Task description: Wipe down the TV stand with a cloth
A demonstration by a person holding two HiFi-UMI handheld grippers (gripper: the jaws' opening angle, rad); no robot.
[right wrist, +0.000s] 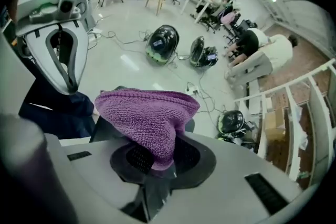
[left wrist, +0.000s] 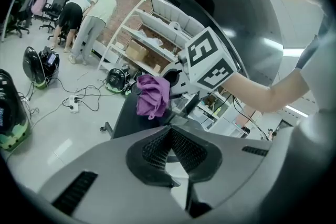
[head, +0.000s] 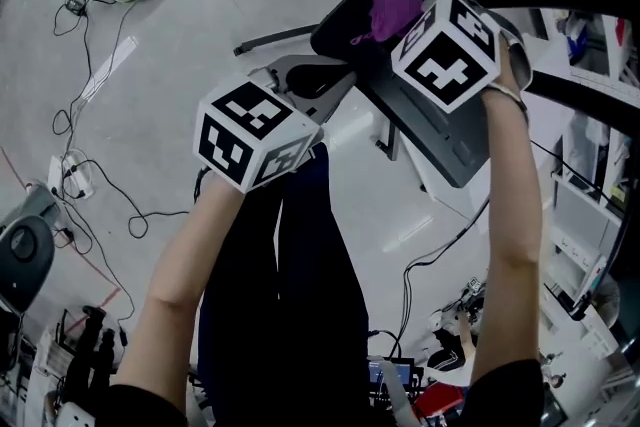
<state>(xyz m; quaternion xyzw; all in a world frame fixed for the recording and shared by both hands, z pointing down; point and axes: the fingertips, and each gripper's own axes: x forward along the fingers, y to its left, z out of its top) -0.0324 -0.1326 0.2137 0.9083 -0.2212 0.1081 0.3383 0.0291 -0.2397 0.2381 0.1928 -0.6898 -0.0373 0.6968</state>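
over the far end of the tv stand (head: 440, 130), i am holding the right gripper (right wrist: 157, 157) with its jaws pinching the purple cloth (right wrist: 147, 118). the cloth is bunching up above the pads and sitting close over the stand's dark top, and i cannot tell whether it is touching. just left of the tv stand, the left gripper (left wrist: 170, 136) is hovering with its jaws pressed together on nothing, pointing toward the cloth but staying apart from it. left of the tv stand, cables (head: 160, 213) are trailing across the pale floor (head: 200, 5).
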